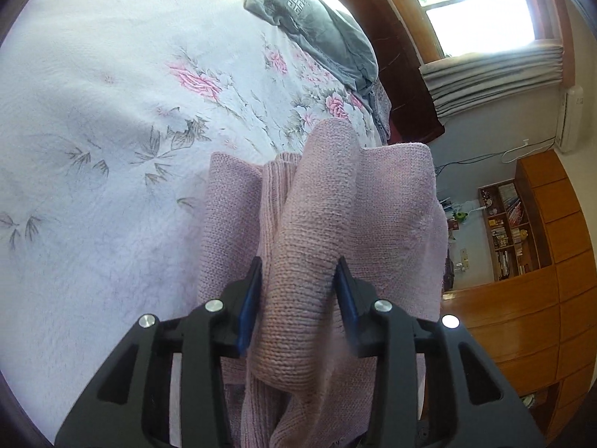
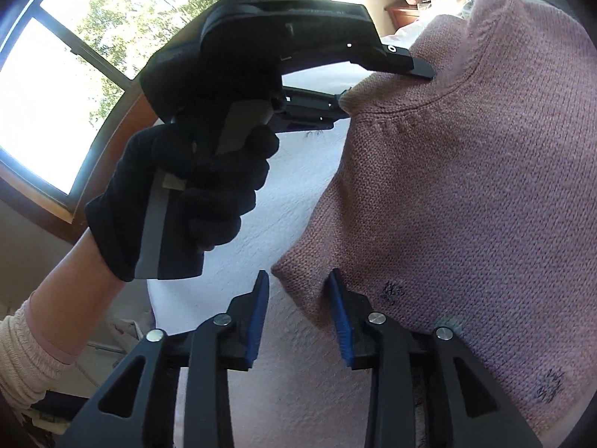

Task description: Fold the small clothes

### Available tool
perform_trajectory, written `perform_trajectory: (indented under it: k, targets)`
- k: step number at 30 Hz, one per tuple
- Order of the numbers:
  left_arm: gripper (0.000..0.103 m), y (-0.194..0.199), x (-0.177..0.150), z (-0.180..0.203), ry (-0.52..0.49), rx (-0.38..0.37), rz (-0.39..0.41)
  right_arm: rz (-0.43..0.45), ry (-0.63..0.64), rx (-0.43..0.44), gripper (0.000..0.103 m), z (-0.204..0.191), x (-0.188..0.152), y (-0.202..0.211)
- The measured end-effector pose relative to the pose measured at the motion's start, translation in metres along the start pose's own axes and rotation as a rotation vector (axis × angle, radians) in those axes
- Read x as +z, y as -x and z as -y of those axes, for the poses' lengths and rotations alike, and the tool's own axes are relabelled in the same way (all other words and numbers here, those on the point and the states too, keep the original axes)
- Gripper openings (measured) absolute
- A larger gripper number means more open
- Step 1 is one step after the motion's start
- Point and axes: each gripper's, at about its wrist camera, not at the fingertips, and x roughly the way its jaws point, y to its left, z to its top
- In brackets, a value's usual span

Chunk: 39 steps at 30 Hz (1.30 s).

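- Pink sweater hangs lifted above the bed, bunched in thick folds, near the bed's right edge as the left wrist view shows it.
- Left gripper has a fat roll of the knit between its blue pads; the jaws stand fairly wide, pressed against the bundle on both sides, so I judge it to be gripping.
- Right gripper has its jaws parted about as far; a corner of the sweater sits in the gap, against the right pad, but nothing looks pinched.
- From the right wrist view, a gloved hand squeezes the left tool's handle, its tips buried in the cloth near the ribbed neckline.
- To do this step well, I'd say the right jaws should close on that free corner, then both tools should draw apart so the sweater hangs flat before it is laid down.
- Sweater is a loose, soft, stretchy knit with small dark marks on it; it will sag and slip, so a deep bite helps.
- Bedspread is white, crinkled, printed with pink flowers; a grey garment lies at its far edge.
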Motion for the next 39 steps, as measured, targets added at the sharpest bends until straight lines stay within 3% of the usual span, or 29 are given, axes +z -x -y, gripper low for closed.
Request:
perform_trajectory:
  k: [5,9,12,15,16,18,20,22,23,24,25,27,29,32,36,37,39]
  targets:
    - [0.052,0.044,-0.027,0.016,-0.049,0.023,0.028,0.093,-0.030,0.054,0.046,-0.001,-0.011,0.043]
    - [0.058,0.072,-0.076,0.035,-0.136,0.078,0.032,0.227,-0.137,-0.004,0.054,0.016,-0.040,0.107]
    - [0.058,0.073,-0.105,0.039,-0.152,0.085,0.011,0.272,-0.277,-0.087,0.057,0.048,-0.066,0.139]
    - [0.056,0.061,-0.120,0.035,-0.145,0.100,-0.014,0.239,-0.394,-0.129,0.064,0.085,-0.083,0.144]
    - [0.050,0.056,-0.123,0.033,-0.147,0.122,-0.022,0.217,-0.433,-0.128,0.064,0.094,-0.084,0.139]
    - [0.035,0.046,-0.127,0.029,-0.140,0.136,-0.034,0.182,-0.488,-0.058,0.064,0.113,-0.089,0.127]
    - [0.013,0.041,-0.128,0.026,-0.129,0.158,-0.039,0.163,-0.535,0.028,0.064,0.122,-0.089,0.112]
    - [0.011,0.044,-0.126,0.019,-0.095,0.140,-0.040,0.153,-0.596,0.134,0.064,0.130,-0.091,0.099]
    - [0.008,0.047,-0.125,0.018,-0.082,0.122,-0.037,0.154,-0.596,0.154,0.054,0.133,-0.089,0.096]
    - [0.008,0.052,-0.125,0.018,-0.083,0.115,-0.033,0.145,-0.577,0.123,0.041,0.132,-0.086,0.098]
    - [0.008,0.056,-0.126,0.020,-0.100,0.121,-0.028,0.129,-0.546,0.072,0.035,0.129,-0.085,0.100]
    - [0.008,0.061,-0.130,0.023,-0.143,0.133,-0.027,0.113,-0.503,0.033,0.027,0.122,-0.085,0.106]
    - [0.008,0.058,-0.132,0.020,-0.153,0.146,-0.044,0.090,-0.485,-0.008,0.024,0.122,-0.085,0.108]
    - [0.008,0.043,-0.133,0.013,-0.172,0.175,-0.057,0.051,-0.471,-0.054,0.024,0.115,-0.088,0.101]
    - [0.010,0.037,-0.130,0.005,-0.144,0.156,-0.062,0.028,-0.436,-0.079,0.026,0.106,-0.085,0.093]
    - [0.011,0.039,-0.127,0.007,-0.154,0.151,-0.072,0.025,-0.417,-0.084,0.028,0.104,-0.082,0.095]
    - [0.017,0.049,-0.120,0.012,-0.169,0.136,-0.087,0.029,-0.382,-0.100,0.043,0.095,-0.074,0.104]
